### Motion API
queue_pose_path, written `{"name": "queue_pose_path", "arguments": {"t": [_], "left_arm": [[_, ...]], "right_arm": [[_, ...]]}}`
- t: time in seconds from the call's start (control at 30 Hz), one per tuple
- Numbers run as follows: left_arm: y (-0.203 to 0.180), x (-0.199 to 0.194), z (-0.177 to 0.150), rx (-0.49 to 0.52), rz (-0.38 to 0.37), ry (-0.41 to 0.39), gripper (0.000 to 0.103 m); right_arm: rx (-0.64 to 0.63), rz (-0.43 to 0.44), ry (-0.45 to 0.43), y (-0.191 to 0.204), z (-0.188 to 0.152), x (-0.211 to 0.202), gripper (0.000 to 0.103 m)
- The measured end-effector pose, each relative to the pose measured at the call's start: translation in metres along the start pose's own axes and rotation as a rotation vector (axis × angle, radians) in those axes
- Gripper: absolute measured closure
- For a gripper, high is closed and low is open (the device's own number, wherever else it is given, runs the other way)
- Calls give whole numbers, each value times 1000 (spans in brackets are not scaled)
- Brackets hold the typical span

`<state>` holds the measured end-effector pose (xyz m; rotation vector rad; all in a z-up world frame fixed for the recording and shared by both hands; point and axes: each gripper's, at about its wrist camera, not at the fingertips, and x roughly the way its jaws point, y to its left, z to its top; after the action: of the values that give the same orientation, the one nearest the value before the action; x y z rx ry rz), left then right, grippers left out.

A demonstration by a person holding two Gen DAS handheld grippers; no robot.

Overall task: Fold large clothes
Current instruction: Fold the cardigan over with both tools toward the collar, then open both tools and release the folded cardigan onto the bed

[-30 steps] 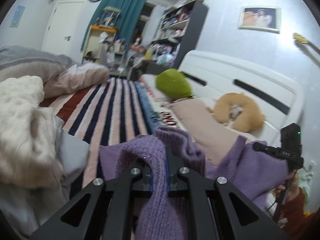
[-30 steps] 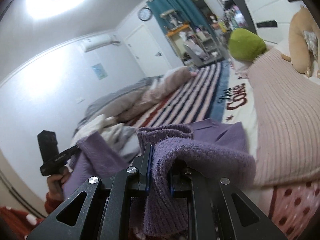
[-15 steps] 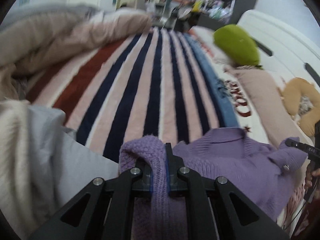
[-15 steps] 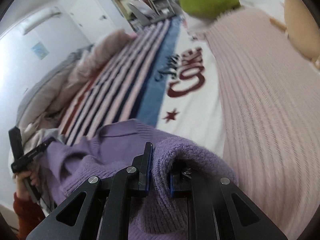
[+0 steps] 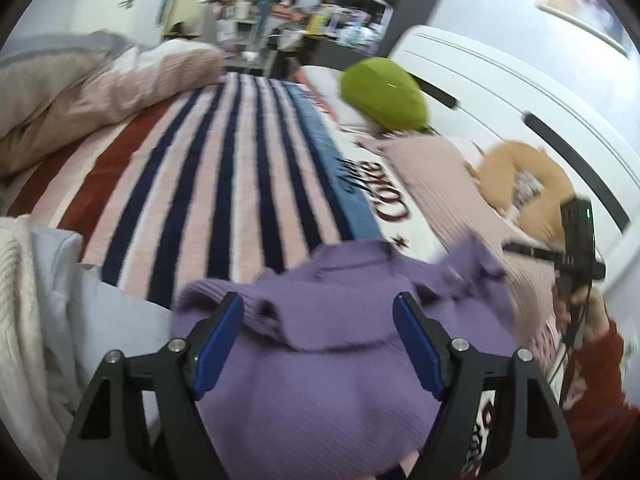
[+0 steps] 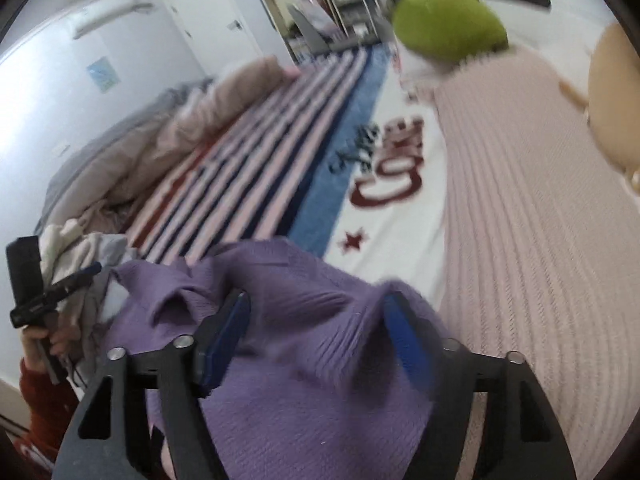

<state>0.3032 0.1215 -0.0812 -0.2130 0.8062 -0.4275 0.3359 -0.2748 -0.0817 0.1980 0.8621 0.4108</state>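
Both grippers, left (image 5: 318, 322) and right (image 6: 316, 322), stand spread wide, gripping nothing, above the purple sweater (image 5: 332, 360), which lies rumpled on the near edge of the striped blanket (image 5: 208, 184), beside a pink knit throw (image 6: 532, 240) and green pillow (image 6: 448, 20).

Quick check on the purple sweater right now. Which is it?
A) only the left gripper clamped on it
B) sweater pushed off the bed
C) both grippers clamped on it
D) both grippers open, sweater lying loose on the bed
D: the left gripper and right gripper both have their jaws spread wide, with the purple sweater lying loose between them on the striped blanket.
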Motion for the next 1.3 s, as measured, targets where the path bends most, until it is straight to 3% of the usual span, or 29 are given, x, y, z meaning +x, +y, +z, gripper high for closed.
{"name": "queue_pose_path", "arguments": {"t": [0.03, 0.07, 0.1, 0.17, 0.2, 0.3, 0.37, 0.53, 0.63, 0.73, 0.83, 1.0, 1.2, 1.3], "left_arm": [[-8, 1, -4, 18, -24, 20, 43], [-14, 5, -10, 31, -53, 46, 56], [-20, 11, -16, 39, -87, 76, 65], [-31, 27, -27, 65, -137, 134, 70], [-35, 37, -32, 85, -146, 168, 73], [-36, 72, -42, 83, -73, 246, 74], [-30, 91, -38, 67, -31, 259, 74], [-10, 116, 1, 4, 101, 194, 74], [4, 126, 25, -2, 206, 153, 67], [17, 136, 33, -39, 226, 175, 61], [14, 130, 32, -32, 234, 157, 47], [-3, 80, 10, -27, 138, 95, 31], [-32, 10, -45, -41, 18, -14, 10], [-37, -19, -79, -84, -17, -41, 5]], "right_arm": [[-5, 27, -25, 4, -3, -6, 34], [-10, 59, -34, 8, -5, -10, 37], [-24, 95, -27, 12, -9, -10, 50], [-65, 145, 41, 24, -19, 2, 69], [-86, 151, 91, 28, -25, 14, 74], [-142, 75, 218, 35, -43, 54, 80], [-117, 31, 251, 28, -45, 76, 80], [-27, -50, 200, -3, -21, 93, 80], [-44, -126, 185, -9, -8, 93, 80], [-51, -128, 188, -9, -6, 90, 80], [-60, -126, 182, -7, -9, 82, 79], [-57, -11, 124, 15, -20, 57, 74], [-142, 169, 46, 89, -52, 23, 71], [-182, 240, 21, 127, -78, 21, 71]]}}
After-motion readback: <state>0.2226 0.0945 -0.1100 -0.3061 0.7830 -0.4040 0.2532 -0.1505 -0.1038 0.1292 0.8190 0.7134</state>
